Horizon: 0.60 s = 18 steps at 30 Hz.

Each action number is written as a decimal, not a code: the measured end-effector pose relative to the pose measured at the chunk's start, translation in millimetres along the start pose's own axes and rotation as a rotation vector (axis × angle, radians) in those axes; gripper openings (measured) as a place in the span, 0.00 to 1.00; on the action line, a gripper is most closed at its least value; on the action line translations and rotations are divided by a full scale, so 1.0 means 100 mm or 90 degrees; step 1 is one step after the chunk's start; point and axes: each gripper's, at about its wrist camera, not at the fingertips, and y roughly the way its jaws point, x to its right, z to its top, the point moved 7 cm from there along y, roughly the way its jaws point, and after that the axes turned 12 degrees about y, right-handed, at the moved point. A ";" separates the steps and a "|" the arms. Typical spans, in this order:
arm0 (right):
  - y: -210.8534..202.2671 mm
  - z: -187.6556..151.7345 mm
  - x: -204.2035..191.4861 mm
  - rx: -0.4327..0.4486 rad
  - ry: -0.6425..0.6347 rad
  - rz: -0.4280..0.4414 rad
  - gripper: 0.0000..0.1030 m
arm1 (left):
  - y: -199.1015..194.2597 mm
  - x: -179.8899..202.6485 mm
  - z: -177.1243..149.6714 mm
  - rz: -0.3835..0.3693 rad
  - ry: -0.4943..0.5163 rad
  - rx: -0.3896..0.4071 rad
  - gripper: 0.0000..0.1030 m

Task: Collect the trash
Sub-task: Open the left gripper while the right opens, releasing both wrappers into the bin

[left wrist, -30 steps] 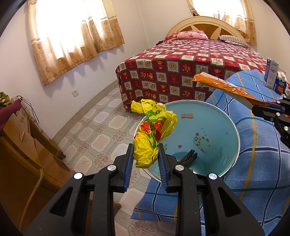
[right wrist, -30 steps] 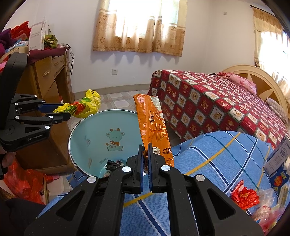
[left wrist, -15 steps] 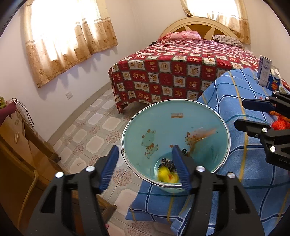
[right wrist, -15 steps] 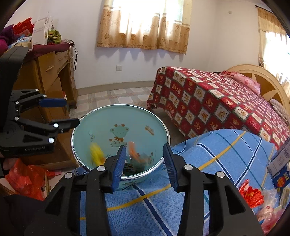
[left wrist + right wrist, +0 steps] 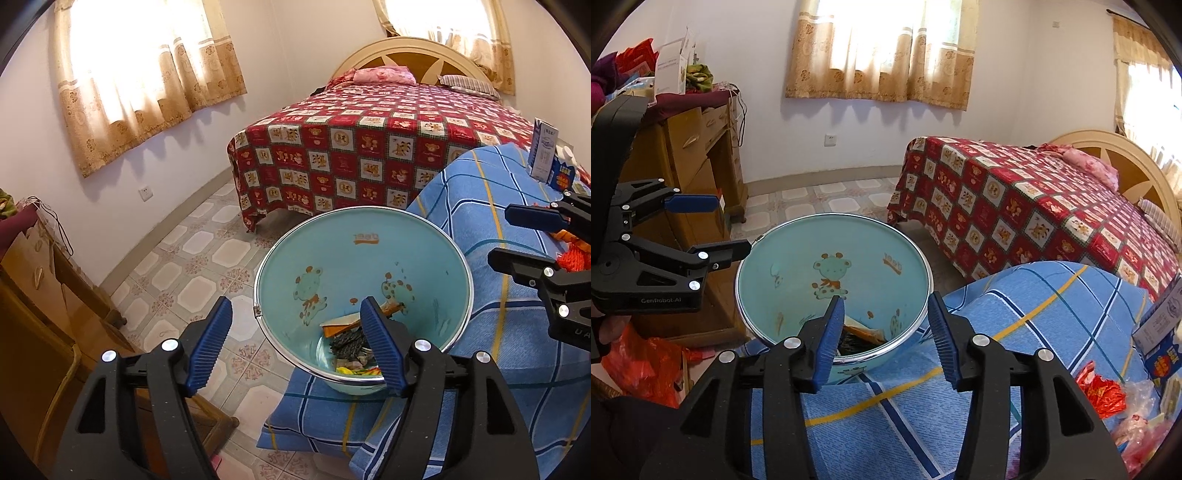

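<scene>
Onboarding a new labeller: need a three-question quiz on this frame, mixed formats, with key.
1. True or false: the left gripper is shut on a wrapper.
2. Multiple choice: where does the orange packet lie? A) on the bed B) inside the blue basin C) on the floor tiles
3. Fill in: the red wrapper lies on the blue checked ____, to the right of the right gripper.

Key
1. False: its jaws stand wide apart and hold nothing.
2. B: it lies at the bottom with the dark scraps.
3. Cloth.
</scene>
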 end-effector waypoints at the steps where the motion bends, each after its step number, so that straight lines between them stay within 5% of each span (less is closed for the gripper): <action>1: -0.01 0.01 0.00 0.000 0.001 0.000 0.48 | 0.00 0.00 0.00 0.000 -0.001 0.000 0.69; 18: -0.52 -0.13 0.24 0.010 0.052 -0.064 0.70 | -0.02 0.26 0.01 -0.031 0.014 0.001 0.82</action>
